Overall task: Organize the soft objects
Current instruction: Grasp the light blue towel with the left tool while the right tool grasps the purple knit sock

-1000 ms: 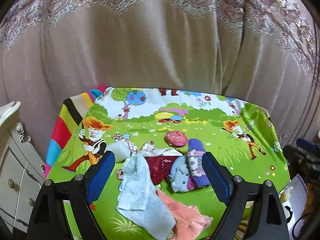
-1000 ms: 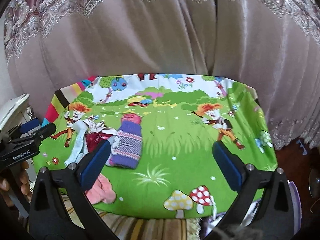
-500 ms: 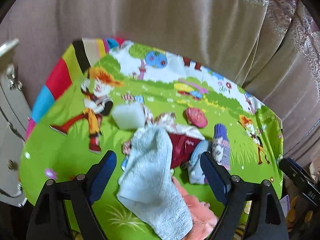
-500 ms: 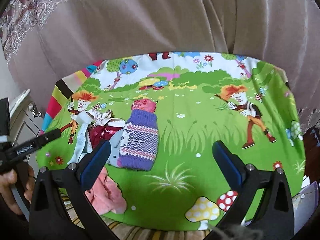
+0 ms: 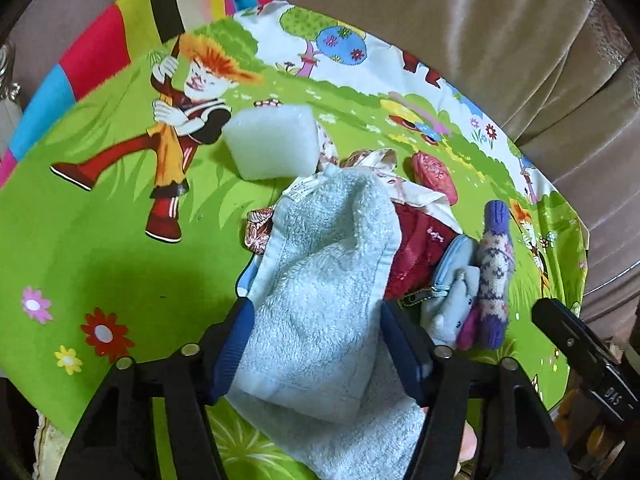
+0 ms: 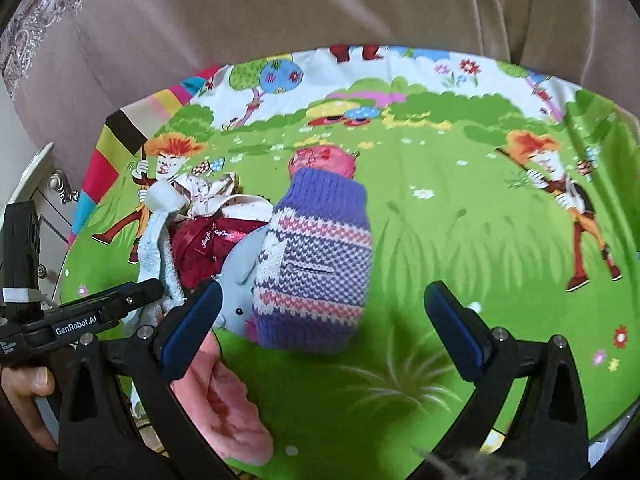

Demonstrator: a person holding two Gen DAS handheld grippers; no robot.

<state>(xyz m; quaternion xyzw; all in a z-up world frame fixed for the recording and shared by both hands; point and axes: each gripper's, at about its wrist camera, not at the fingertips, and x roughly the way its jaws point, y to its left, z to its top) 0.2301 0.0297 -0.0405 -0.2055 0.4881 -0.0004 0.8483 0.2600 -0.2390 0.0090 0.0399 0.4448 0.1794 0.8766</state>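
Sorting has barely begun: the soft objects lie heaped mid-tabletop (image 5: 100, 248). The left tongs (image 5: 316, 344) close around the blue towel (image 5: 320, 280); the right tongs (image 6: 320, 320) hang open beside the knitted cover (image 6: 316, 256).

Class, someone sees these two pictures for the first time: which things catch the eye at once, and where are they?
The loud green cartoon cloth covers the whole table. On its left side lies a heap of soft things, with a pale blue towel between the fingers of the left gripper. A purple knitted sock lies just ahead of the open right gripper.
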